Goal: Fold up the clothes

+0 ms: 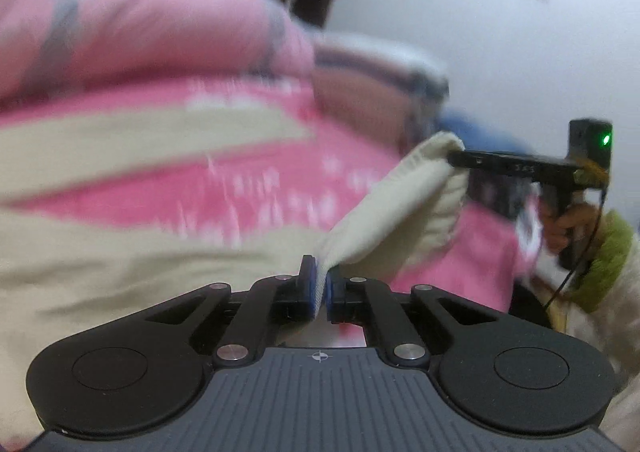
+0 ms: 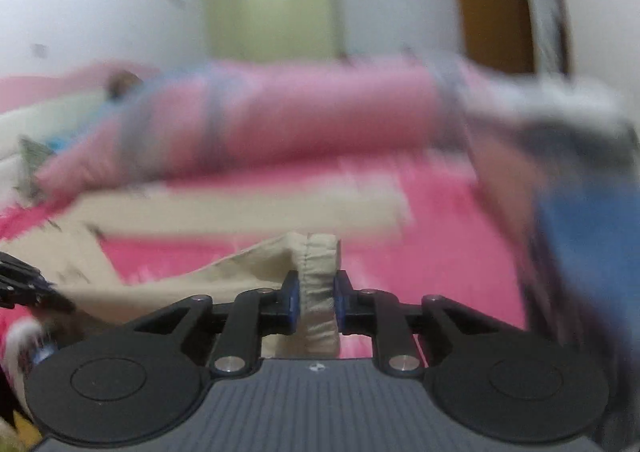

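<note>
A cream garment (image 1: 384, 207) lies over a pink patterned bed sheet (image 1: 256, 187). My left gripper (image 1: 319, 290) is shut on a thin edge of that garment, and the cloth runs taut from its blue pads (image 1: 308, 288) up to the right. There my right gripper (image 1: 452, 157) pinches the other end of the same hem, held by a hand (image 1: 568, 228). In the right wrist view my right gripper (image 2: 317, 302) is shut on a thick bunched fold of the cream garment (image 2: 318, 272), and the rest of it spreads off to the left.
A rolled pink and grey quilt (image 1: 132, 31) lies along the far side of the bed. Something blue (image 2: 580, 236) sits at the bed's right end. A white wall (image 1: 500, 31) and a brown door frame (image 2: 492, 3) stand behind. Both views are blurred.
</note>
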`<control>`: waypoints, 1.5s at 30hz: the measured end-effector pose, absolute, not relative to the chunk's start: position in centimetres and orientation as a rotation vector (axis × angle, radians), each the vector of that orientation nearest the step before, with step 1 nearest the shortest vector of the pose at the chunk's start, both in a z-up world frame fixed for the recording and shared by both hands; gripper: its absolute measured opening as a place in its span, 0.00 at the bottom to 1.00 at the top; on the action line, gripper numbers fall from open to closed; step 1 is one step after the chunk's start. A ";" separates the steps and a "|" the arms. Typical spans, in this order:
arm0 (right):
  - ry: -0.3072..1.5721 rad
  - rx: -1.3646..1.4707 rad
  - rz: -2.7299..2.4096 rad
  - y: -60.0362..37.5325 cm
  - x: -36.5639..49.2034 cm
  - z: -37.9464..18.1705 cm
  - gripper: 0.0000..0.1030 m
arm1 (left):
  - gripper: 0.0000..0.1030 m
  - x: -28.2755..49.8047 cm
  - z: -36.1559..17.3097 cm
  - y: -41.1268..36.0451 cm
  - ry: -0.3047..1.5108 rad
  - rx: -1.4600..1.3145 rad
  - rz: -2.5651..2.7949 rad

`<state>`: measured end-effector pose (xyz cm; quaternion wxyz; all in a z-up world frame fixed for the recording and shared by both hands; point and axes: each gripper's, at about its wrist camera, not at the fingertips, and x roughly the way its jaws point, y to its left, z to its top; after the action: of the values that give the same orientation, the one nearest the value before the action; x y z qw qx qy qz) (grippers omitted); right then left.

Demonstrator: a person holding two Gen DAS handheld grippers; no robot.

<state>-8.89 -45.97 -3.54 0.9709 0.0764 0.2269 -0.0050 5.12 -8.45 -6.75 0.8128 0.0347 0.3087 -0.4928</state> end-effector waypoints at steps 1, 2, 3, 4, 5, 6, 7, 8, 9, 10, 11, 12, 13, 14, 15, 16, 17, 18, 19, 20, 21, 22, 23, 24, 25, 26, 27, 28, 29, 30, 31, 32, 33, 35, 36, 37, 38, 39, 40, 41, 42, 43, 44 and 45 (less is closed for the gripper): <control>0.475 0.192 -0.028 -46.0 -9.9 -4.4 0.18 | 0.03 5.0 -7.2 -8.5 0.669 0.091 -1.053; 0.460 0.225 -0.035 -45.9 -10.7 -4.5 0.18 | 0.03 4.9 -7.5 -8.5 0.673 0.103 -1.054; 0.445 0.258 -0.043 -45.8 -11.5 -4.6 0.18 | 0.03 4.9 -7.8 -8.4 0.677 0.115 -1.055; 0.429 0.291 -0.050 -45.7 -12.3 -4.7 0.19 | 0.03 4.8 -7.8 -8.3 0.674 0.118 -1.057; 0.414 0.324 -0.052 -45.5 -13.0 -4.7 0.19 | 0.03 4.6 -7.7 -8.1 0.669 0.114 -1.059; 0.398 0.357 -0.044 -45.5 -13.4 -4.6 0.19 | 0.03 4.6 -7.5 -7.9 0.664 0.108 -1.061; 0.383 0.389 -0.036 -45.4 -13.9 -4.5 0.19 | 0.03 4.5 -7.4 -7.7 0.659 0.100 -1.065; 0.371 0.422 -0.027 -45.4 -14.3 -4.5 0.19 | 0.03 4.3 -7.2 -7.5 0.655 0.096 -1.067; 0.363 0.456 -0.019 -45.7 -14.7 -4.5 0.19 | 0.03 4.3 -6.8 -7.4 0.650 0.096 -1.068; 0.350 0.491 -0.014 -45.9 -15.2 -4.5 0.19 | 0.03 4.1 -6.7 -7.2 0.646 0.095 -1.069; 0.337 0.513 -0.012 -46.2 -15.9 -4.4 0.19 | 0.03 3.9 -6.6 -6.8 0.643 0.094 -1.069; 0.329 0.529 -0.011 -46.3 -16.4 -4.3 0.19 | 0.03 3.6 -6.7 -6.5 0.644 0.096 -1.069; 0.324 0.542 -0.010 -46.3 -16.9 -4.3 0.19 | 0.03 3.4 -6.8 -6.4 0.646 0.102 -1.070; 0.327 0.552 -0.008 -46.3 -17.3 -4.3 0.19 | 0.03 3.2 -7.0 -6.2 0.649 0.110 -1.070; 0.331 0.563 -0.007 -46.3 -17.8 -4.3 0.19 | 0.04 3.0 -7.2 -6.1 0.656 0.121 -1.073; 0.339 0.578 -0.008 -46.4 -18.2 -4.4 0.19 | 0.04 2.9 -7.3 -5.9 0.668 0.136 -1.077; 0.347 0.596 -0.011 -46.5 -18.7 -4.5 0.19 | 0.05 2.7 -7.5 -5.8 0.682 0.151 -1.080; 0.355 0.612 -0.019 -46.6 -19.1 -4.7 0.19 | 0.08 2.6 -7.6 -5.6 0.694 0.162 -1.078; 0.363 0.629 -0.031 -46.6 -19.5 -4.8 0.19 | 0.14 2.5 -7.7 -5.5 0.708 0.156 -1.077; 0.370 0.646 -0.043 -46.7 -19.9 -5.0 0.19 | 0.18 2.5 -7.7 -5.3 0.721 0.145 -1.077; 0.373 0.665 -0.057 -46.8 -20.2 -5.1 0.19 | 0.27 2.5 -7.6 -5.1 0.732 0.125 -1.081; 0.377 0.685 -0.073 -46.9 -20.5 -5.3 0.22 | 0.34 2.5 -7.4 -5.2 0.735 0.112 -1.091; 0.380 0.705 -0.092 -47.1 -20.6 -5.5 0.30 | 0.36 2.3 -7.1 -5.3 0.735 0.103 -1.101; 0.385 0.728 -0.111 -47.3 -20.6 -5.7 0.35 | 0.39 2.1 -6.9 -5.5 0.729 0.106 -1.116; 0.390 0.750 -0.127 -47.5 -20.6 -6.0 0.43 | 0.42 1.8 -6.7 -6.0 0.717 0.119 -1.133; 0.397 0.769 -0.135 -47.7 -20.5 -6.2 0.45 | 0.43 1.3 -6.5 -6.7 0.698 0.140 -1.152; 0.402 0.777 -0.133 -47.8 -20.1 -6.4 0.46 | 0.47 0.8 -6.3 -7.4 0.678 0.163 -1.172; 0.409 0.780 -0.128 -48.0 -19.5 -6.5 0.46 | 0.50 0.3 -6.2 -8.1 0.661 0.185 -1.186; 0.417 0.778 -0.122 -48.3 -18.8 -6.5 0.46 | 0.50 -0.2 -6.3 -9.0 0.646 0.211 -1.198; 0.429 0.762 -0.113 -48.4 -18.0 -6.4 0.46 | 0.51 -0.7 -6.3 -9.9 0.633 0.240 -1.209; 0.442 0.737 -0.099 -48.5 -17.0 -6.2 0.46 | 0.51 -1.1 -6.5 -10.7 0.615 0.270 -1.214; 0.455 0.710 -0.086 -48.6 -16.1 -6.1 0.47 | 0.51 -1.5 -6.6 -11.4 0.595 0.299 -1.215; 0.475 0.680 -0.072 -48.6 -15.0 -6.0 0.47 | 0.51 -1.9 -6.8 -12.0 0.574 0.326 -1.213; 0.528 0.623 -0.044 -48.7 -12.7 -6.0 0.47 | 0.52 -2.6 -7.3 -13.2 0.543 0.386 -1.195; 0.558 0.597 -0.031 -48.7 -11.8 -6.1 0.47 | 0.52 -2.9 -7.5 -13.7 0.530 0.410 -1.189; 0.598 0.566 -0.007 -48.6 -10.5 -6.3 0.47 | 0.51 -3.1 -7.7 -14.1 0.522 0.429 -1.184; 0.632 0.535 0.015 -48.4 -9.5 -6.6 0.45 | 0.51 -3.3 -7.9 -14.4 0.514 0.447 -1.178; 0.660 0.503 0.027 -48.1 -8.8 -6.9 0.43 | 0.50 -3.5 -8.1 -14.7 0.509 0.462 -1.170; 0.683 0.473 0.040 -47.8 -8.1 -7.1 0.34 | 0.47 -3.6 -8.2 -15.0 0.503 0.473 -1.159; 0.693 0.448 0.055 -47.4 -7.8 -7.3 0.22 | 0.43 -3.7 -8.3 -15.4 0.497 0.481 -1.146; 0.701 0.426 0.068 -47.1 -7.5 -7.4 0.17 | 0.39 -3.6 -8.4 -15.6 0.499 0.477 -1.138; 0.702 0.409 0.076 -46.8 -7.3 -7.4 0.16 | 0.37 -3.6 -8.5 -15.8 0.505 0.468 -1.132; 0.699 0.397 0.082 -46.6 -7.3 -7.4 0.16 | 0.37 -3.5 -8.5 -16.0 0.511 0.460 -1.126; 0.687 0.396 0.082 -46.6 -7.4 -7.2 0.15 | 0.33 -3.4 -8.6 -16.1 0.517 0.451 -1.124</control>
<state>-7.38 -46.60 -7.25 0.9217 0.1926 0.3344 0.0402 -3.42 -16.12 -8.57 0.7911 0.2096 0.2400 -0.5221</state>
